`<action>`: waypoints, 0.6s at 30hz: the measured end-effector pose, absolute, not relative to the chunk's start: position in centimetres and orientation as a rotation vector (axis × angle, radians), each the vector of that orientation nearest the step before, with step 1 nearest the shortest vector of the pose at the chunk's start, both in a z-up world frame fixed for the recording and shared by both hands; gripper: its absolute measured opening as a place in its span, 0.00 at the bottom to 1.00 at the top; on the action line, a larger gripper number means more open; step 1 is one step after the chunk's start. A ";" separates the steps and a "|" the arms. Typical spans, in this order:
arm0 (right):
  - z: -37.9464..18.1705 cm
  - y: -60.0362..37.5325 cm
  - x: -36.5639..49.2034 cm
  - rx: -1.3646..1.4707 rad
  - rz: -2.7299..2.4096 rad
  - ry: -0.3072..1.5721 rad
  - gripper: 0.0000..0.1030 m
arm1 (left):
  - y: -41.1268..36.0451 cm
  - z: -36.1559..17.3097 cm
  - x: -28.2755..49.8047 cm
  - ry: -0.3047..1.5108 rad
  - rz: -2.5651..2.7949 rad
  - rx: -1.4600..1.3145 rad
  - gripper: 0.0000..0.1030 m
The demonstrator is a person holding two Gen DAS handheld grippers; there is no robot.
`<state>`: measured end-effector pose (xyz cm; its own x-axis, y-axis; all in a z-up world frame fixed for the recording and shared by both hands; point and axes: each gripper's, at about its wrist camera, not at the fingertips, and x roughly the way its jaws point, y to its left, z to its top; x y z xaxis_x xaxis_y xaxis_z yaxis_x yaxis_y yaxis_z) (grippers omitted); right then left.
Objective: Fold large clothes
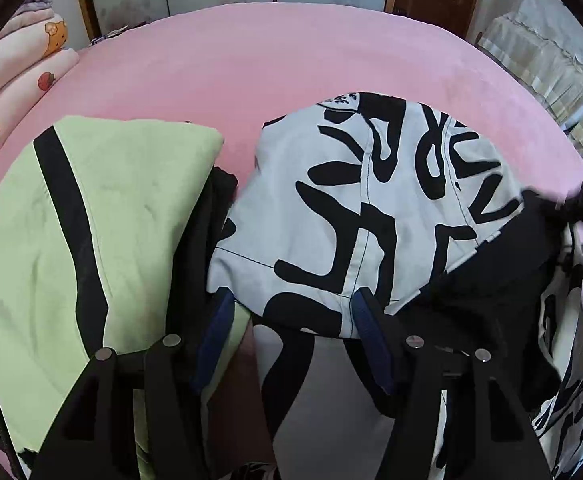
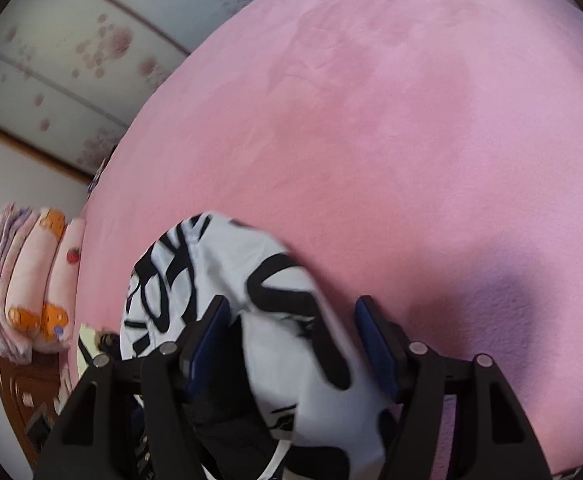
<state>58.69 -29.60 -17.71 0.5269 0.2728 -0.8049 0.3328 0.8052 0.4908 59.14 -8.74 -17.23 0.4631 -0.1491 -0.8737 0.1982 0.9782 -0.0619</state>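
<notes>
Left wrist view: left gripper (image 1: pixel 291 312) spread, pads either side of white garment with black lettering (image 1: pixel 371 192), fabric edge between pads, no squeeze seen. Folded green garment (image 1: pixel 103 216) just left of gripper on pink bed (image 1: pixel 251 60). Right gripper (image 2: pixel 291 332) spread too, lettered cloth bunched between pads, touching left pad only.

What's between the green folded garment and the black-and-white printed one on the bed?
In the left wrist view, dark black fabric fills the near part of the gap between the green garment and the printed garment; farther back, bare pink bedsheet.
</notes>
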 end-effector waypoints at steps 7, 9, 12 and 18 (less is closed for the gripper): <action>-10.9 -24.4 54.8 0.301 0.125 0.835 0.07 | -7.1 -16.6 57.4 1.101 -0.245 -0.042 0.58; -8.2 -22.3 51.9 0.157 0.206 0.749 0.06 | -6.1 -16.1 55.9 1.100 -0.283 -0.071 0.58; -5.6 -18.7 46.5 -0.073 0.316 0.657 0.06 | -4.3 -15.3 53.0 1.093 -0.340 -0.094 0.58; -7.0 -12.7 33.0 -0.533 0.430 0.560 0.07 | 0.5 -13.6 44.8 1.026 -0.433 -0.108 0.58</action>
